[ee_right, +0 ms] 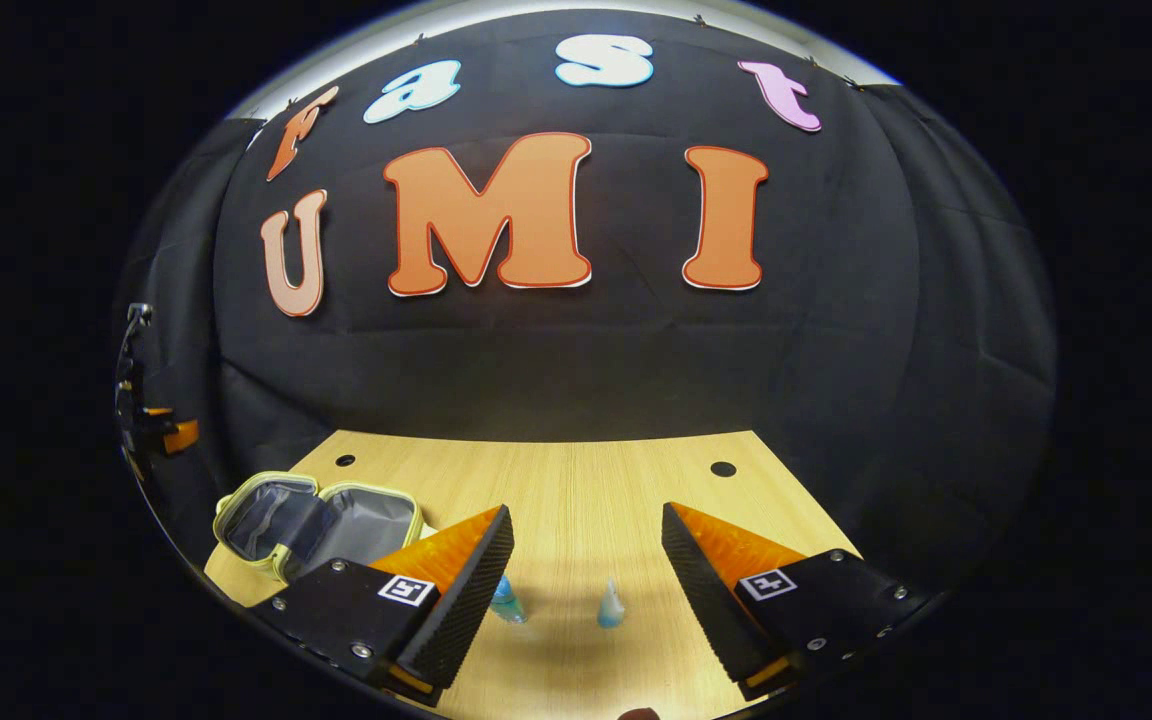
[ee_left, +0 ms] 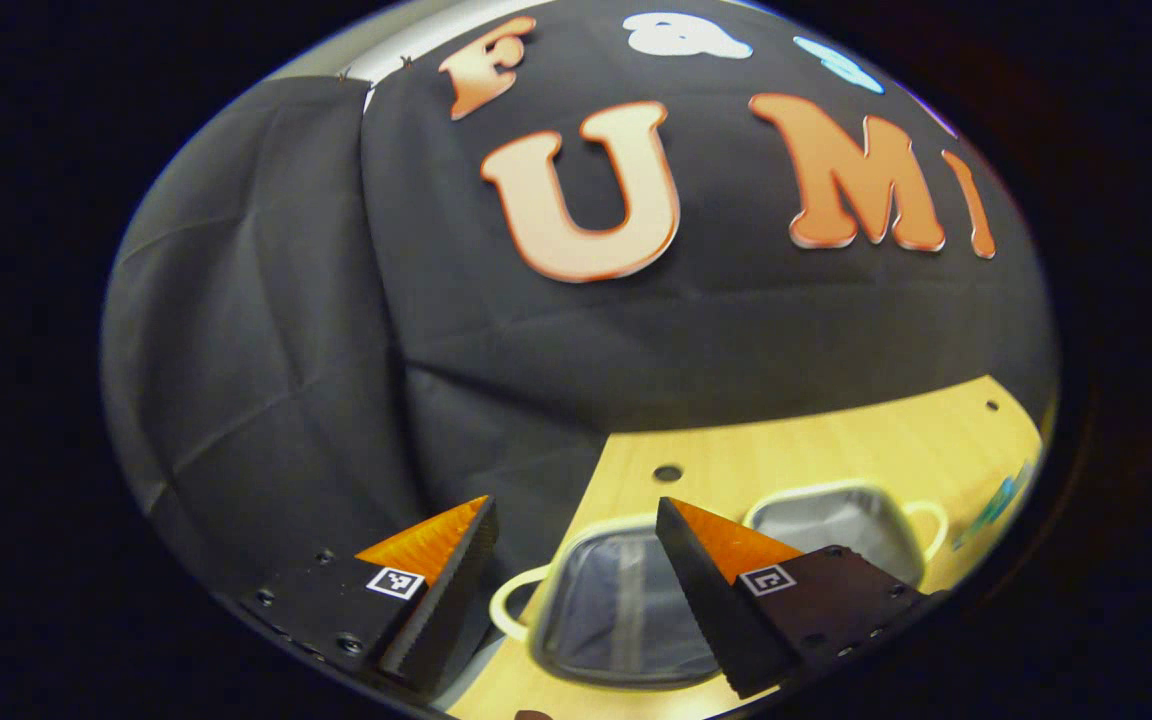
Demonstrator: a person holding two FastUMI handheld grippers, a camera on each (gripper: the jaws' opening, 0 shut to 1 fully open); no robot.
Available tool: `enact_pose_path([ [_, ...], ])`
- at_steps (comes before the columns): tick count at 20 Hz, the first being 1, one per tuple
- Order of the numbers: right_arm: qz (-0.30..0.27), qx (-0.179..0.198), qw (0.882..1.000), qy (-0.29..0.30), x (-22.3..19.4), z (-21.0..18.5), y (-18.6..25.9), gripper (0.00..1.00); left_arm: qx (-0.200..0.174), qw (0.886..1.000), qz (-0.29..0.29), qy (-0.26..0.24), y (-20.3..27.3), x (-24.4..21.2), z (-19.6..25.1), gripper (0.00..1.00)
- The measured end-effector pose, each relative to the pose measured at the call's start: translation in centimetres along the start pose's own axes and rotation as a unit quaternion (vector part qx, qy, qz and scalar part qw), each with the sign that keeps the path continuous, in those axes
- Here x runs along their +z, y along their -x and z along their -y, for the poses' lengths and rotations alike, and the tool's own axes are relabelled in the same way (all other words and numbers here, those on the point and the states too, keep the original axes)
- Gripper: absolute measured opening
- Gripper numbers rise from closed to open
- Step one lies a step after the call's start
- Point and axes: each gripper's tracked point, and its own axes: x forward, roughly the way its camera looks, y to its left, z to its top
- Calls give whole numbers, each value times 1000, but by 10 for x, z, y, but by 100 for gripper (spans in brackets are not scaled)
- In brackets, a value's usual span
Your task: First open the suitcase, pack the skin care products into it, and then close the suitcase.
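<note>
The small suitcase (ee_right: 321, 520) lies open on the wooden table (ee_right: 586, 500), pale-rimmed with a grey lining, at the left in the right gripper view. Both its halves (ee_left: 626, 610) sit spread flat beneath my left gripper (ee_left: 576, 520) in the left gripper view. That gripper hangs open above it, holding nothing. Two small blue skin care bottles (ee_right: 507, 600) (ee_right: 612, 605) stand upright on the table. They are low in the right gripper view, between the fingers of my right gripper (ee_right: 586, 530), which is open and empty. The left gripper's tip (ee_right: 151, 425) shows at the far left edge there.
The table has small round holes (ee_right: 723, 468) near its back corners. The black cloth wall (ee_right: 586, 350) closes off the back and sides. A bluish object (ee_left: 996, 505) lies at the table's right edge in the left gripper view.
</note>
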Motion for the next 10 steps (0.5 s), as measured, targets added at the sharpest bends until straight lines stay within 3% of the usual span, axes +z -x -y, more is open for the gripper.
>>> enact_pose_path([
  [5, -7, 19, 1000, 14, -10, 26, -9, 95, -71, 995, 70, 26, 51, 82, 127, 98],
  [8, -15, 35, 999, 14, -17, 39, -16, 95, -115, 988, 88, 52, 74, 94, 202, 98],
  [10, -24, 43, 999, 19, -23, 49, -20, 95, -122, 987, 98, 47, 85, 95, 241, 98],
])
